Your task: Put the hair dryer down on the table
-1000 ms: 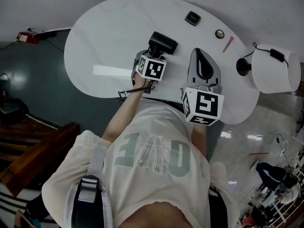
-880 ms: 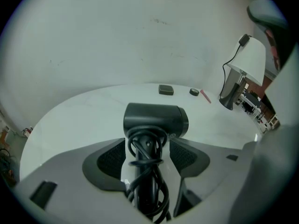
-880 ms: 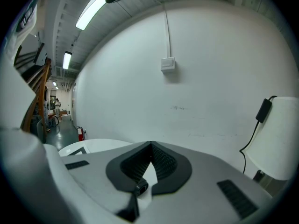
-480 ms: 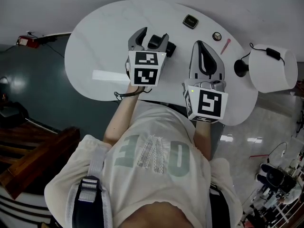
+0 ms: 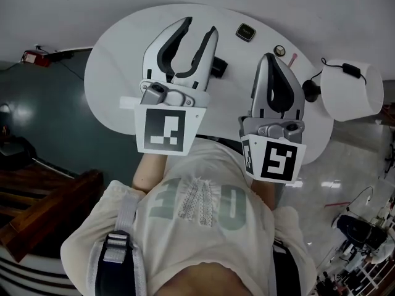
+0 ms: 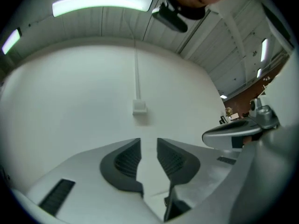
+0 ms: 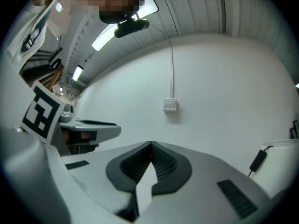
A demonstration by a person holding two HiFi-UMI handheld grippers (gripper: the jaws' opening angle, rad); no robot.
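Off the left edge of the white oval bench (image 5: 114, 66) lies a small red object (image 5: 31, 55). Above the bench's middle hangs the left gripper (image 5: 199, 26), lifted close to the head camera. Its jaws stand partly apart, have just been closing, and have nothing between them. Its own view shows only a pale wall and a wall switch (image 6: 139, 107) through the gap.

The black hair dryer (image 5: 218, 68) lies on the bench at the far side. It peeks out just to the right of that gripper's right jaw, which covers most of it, and neither gripper touches it.

To the right, the right gripper (image 5: 271, 57) is also held above the bench. Its jaws are pressed together at the tips and it is empty.

On the far part of the bench lie a small dark square object (image 5: 246, 32), a small round object (image 5: 282, 50) and a pink stick (image 5: 292, 58). At the right end stands a lamp (image 5: 352, 90) with a white shade.
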